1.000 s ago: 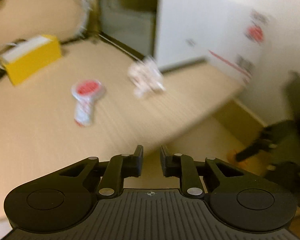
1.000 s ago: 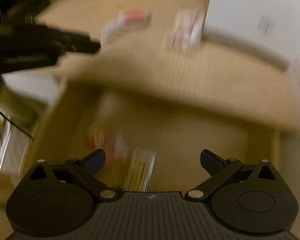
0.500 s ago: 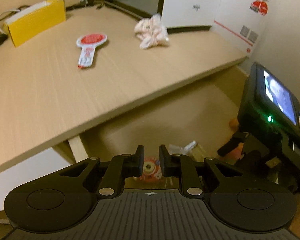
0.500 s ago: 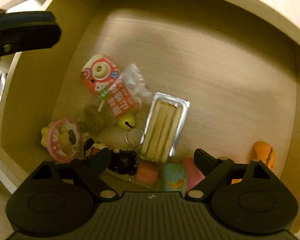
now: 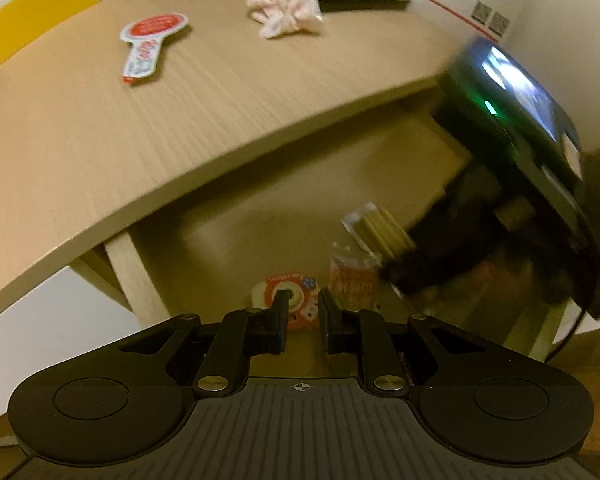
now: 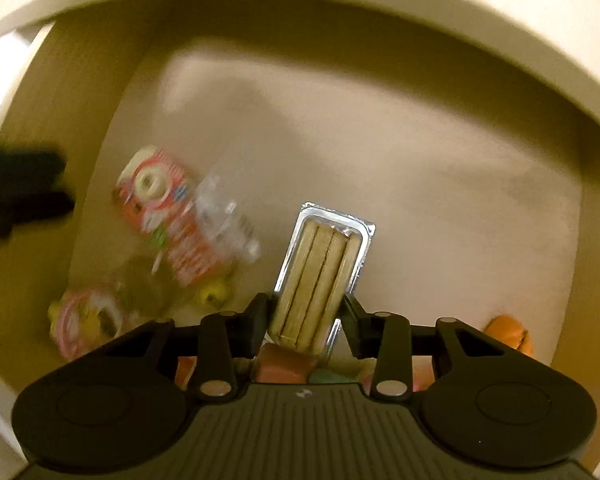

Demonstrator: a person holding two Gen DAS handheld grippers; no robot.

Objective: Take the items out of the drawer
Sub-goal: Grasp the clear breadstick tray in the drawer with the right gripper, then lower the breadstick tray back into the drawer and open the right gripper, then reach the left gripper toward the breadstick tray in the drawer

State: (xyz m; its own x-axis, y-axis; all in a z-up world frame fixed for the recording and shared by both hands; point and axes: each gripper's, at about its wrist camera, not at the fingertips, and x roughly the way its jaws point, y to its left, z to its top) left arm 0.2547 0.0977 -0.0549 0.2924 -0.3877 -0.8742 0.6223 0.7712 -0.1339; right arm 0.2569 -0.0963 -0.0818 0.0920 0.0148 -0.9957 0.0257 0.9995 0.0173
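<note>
Pointing straight down into the open drawer, the right hand-held gripper is seen with its jaws set on either side of a wafer-biscuit pack; they have just been closing, and the pads now meet the long sides of the pack's near end. The pack is a clear, silver-edged tray sealed in film, through which a row of pale tan wafer sticks laid side by side can be made out. It lies on the drawer floor, angled slightly to the right, just right of a red-and-white snack packet printed with a ring shape, on which a crumpled clear wrapper rests. A pink round toy and a small yellow bell are seen at lower left (both blurred), an orange item at lower right, and pink and teal pieces directly under the gripper body.

From the left wrist view, the left hand-held gripper is held above the drawer's front with its jaws nearly pressed together and nothing between them. On the desk above are seen a yellow box, a red-and-white paddle-shaped packet and a crumpled pink-and-white wrapper.
</note>
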